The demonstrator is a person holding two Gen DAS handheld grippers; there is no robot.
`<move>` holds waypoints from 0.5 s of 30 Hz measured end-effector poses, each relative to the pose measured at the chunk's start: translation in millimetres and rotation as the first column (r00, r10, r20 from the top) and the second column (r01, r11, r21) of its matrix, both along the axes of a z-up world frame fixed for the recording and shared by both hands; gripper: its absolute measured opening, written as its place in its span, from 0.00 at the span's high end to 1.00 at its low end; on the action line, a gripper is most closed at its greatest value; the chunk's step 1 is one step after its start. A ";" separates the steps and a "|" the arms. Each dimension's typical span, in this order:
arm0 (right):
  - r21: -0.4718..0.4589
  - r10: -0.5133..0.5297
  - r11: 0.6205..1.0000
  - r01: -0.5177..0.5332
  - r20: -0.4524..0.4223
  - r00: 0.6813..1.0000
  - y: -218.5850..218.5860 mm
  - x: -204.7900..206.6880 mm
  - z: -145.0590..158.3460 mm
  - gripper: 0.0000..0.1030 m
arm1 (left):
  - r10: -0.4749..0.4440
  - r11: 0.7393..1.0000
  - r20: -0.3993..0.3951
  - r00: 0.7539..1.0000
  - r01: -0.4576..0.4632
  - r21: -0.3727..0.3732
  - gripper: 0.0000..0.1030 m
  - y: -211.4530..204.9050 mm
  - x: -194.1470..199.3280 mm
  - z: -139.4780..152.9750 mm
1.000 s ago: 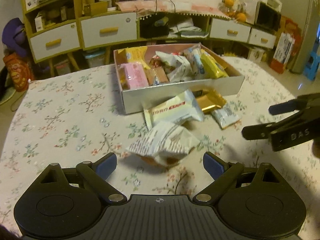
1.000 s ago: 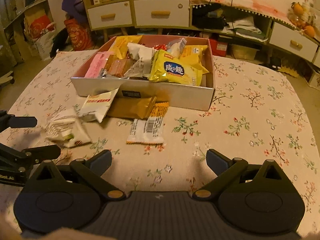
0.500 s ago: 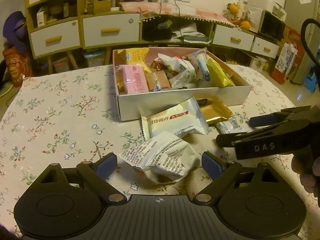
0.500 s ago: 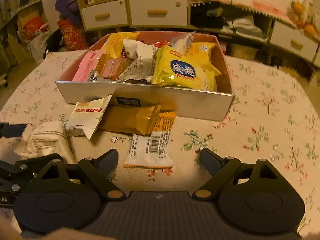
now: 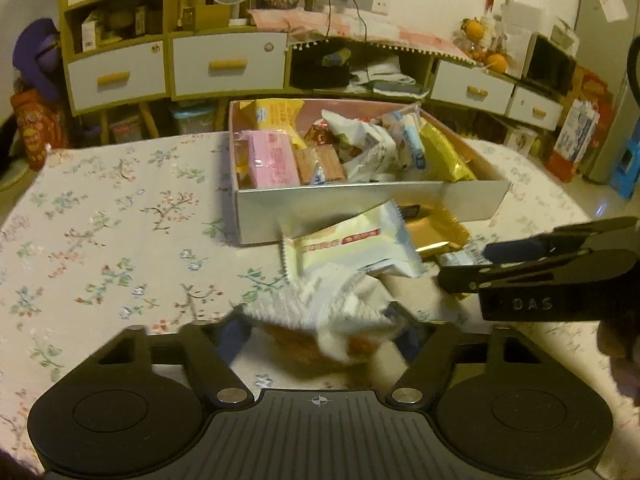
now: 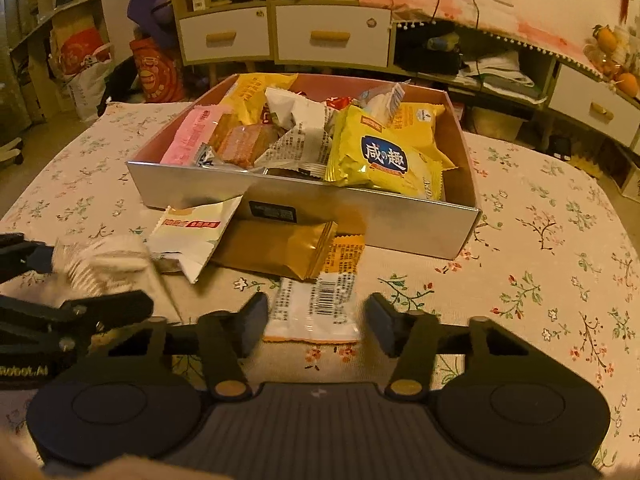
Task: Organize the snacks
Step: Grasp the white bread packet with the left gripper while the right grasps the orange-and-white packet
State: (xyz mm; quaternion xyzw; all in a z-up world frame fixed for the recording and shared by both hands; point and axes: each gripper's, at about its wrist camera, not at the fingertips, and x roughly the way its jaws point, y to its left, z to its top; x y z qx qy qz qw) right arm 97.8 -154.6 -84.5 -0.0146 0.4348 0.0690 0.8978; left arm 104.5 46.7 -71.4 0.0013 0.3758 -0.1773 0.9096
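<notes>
A glossy yellow snack packet [image 6: 384, 156] lying in the open cardboard box is showing the characters "咸の趣" on a dark blue badge. The black right claw [image 5: 480, 268] is bearing raised letters "DAS"; the black left claw [image 6: 48, 280] is displaying "Robot.AI".

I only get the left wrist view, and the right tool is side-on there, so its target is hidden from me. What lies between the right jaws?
Observer: A flat white-and-orange packet with a barcode lies between the jaws of the right gripper. The jaws have just been closing, and the pads look just short of the packet's edges.
Operator: Is it free to lift straight up?
Observer: Probably not quite. Its far end appears tucked under the serrated edge of the gold packet, so that one may shift when it lifts.
</notes>
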 end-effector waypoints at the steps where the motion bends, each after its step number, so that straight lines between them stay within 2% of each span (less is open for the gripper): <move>1: 0.001 0.003 1.000 -0.003 -0.001 1.000 -0.1 -0.2 0.5 0.57 | 0.005 1.000 -0.008 1.000 -0.006 -0.009 0.38 0.0 0.5 0.3; 8: 0.002 0.009 1.000 -0.009 -0.016 1.000 0.2 2.0 2.3 0.62 | 0.021 1.000 -0.020 1.000 -0.021 -0.011 0.45 -3.8 -0.5 3.3; 15: 0.020 -0.006 1.000 0.007 -0.080 0.997 -4.8 0.8 7.5 0.63 | 0.028 0.999 -0.043 0.999 -0.029 -0.021 0.47 -5.4 -1.3 9.6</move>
